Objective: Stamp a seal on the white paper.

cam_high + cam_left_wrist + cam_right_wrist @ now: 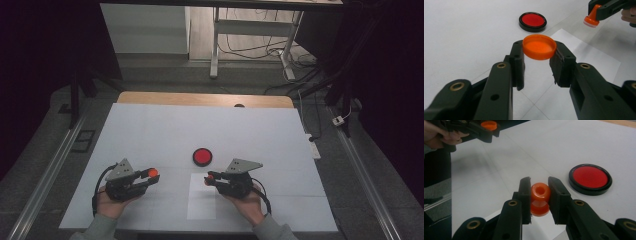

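My left gripper point(152, 176) point(537, 56) is shut on a shallow orange cap point(539, 46) point(153, 173), clamped by its rim between the two pads and held above the table. My right gripper point(207, 178) point(539, 195) is shut on a small orange spool-shaped piece point(540, 198) point(206, 181), gripped at its waist. The two grippers face each other across a white paper sheet point(202, 197) near the table's front. A round red disc with a black rim point(202, 156) point(532, 21) point(590, 179) lies flat on the table just beyond them.
The white table cover point(150, 130) spreads wide behind the disc, with a wooden edge point(200, 98) at the far side. Beyond the table stand desk legs point(215, 45) and loose cables point(260, 50) on the floor. Metal rails point(50, 170) run along both sides.
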Available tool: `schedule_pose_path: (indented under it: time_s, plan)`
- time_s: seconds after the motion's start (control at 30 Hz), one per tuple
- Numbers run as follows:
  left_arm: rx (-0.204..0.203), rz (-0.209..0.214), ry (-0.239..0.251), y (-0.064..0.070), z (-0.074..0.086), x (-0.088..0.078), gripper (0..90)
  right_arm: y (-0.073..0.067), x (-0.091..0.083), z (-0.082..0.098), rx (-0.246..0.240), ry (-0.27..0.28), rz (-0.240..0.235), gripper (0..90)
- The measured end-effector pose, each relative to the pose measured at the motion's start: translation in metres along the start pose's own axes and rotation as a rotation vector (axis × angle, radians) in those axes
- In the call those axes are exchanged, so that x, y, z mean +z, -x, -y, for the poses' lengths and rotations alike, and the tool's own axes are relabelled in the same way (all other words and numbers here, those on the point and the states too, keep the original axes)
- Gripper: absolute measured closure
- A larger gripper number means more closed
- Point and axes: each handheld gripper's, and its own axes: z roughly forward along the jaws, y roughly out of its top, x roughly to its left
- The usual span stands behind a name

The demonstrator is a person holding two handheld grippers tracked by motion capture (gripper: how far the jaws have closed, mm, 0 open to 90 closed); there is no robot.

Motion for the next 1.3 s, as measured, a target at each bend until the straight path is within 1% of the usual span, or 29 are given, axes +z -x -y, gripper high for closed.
schedule_pose_path:
  time_s: [0.23, 0.3, 0.47, 0.57, 0.63, 0.67, 0.77, 1.13, 1.17, 1.3]
  plan:
    - [-0.004, -0.001, -0.002, -0.001, 0.0, 0.0, 65.1, -0.003, 0.008, 0.004, -0.018, -0.039, -0.005, 72.3]
    - [-0.002, -0.001, -0.002, -0.001, 0.0, 0.0, 65.1, -0.004, 0.01, 0.006, -0.021, -0.048, -0.015, 72.3]
    - [0.001, 0.0, -0.004, -0.001, 0.0, 0.0, 65.1, -0.007, 0.013, 0.007, -0.027, -0.06, -0.02, 72.3]
    - [0.0, -0.001, -0.005, -0.001, 0.0, 0.0, 65.1, -0.008, 0.016, 0.008, -0.037, -0.078, -0.024, 72.3]
    - [0.0, 0.0, -0.006, -0.001, 0.0, 0.0, 65.1, -0.008, 0.017, 0.009, -0.036, -0.076, -0.026, 72.3]
    - [0.001, -0.001, -0.005, -0.001, 0.0, 0.0, 65.1, -0.009, 0.018, 0.01, -0.041, -0.088, -0.027, 72.3]
    - [0.002, -0.001, -0.006, -0.001, 0.0, 0.0, 65.1, -0.01, 0.019, 0.011, -0.049, -0.096, -0.026, 72.3]
    - [0.002, 0.001, -0.009, -0.001, 0.001, 0.001, 65.1, -0.012, 0.024, 0.013, -0.071, -0.12, -0.022, 72.3]
    - [0.002, 0.001, -0.009, -0.001, 0.001, 0.001, 65.1, -0.012, 0.024, 0.014, -0.076, -0.125, -0.016, 72.3]
    - [0.003, 0.002, -0.01, -0.001, 0.001, 0.001, 65.1, -0.013, 0.025, 0.014, -0.079, -0.128, -0.022, 72.2]
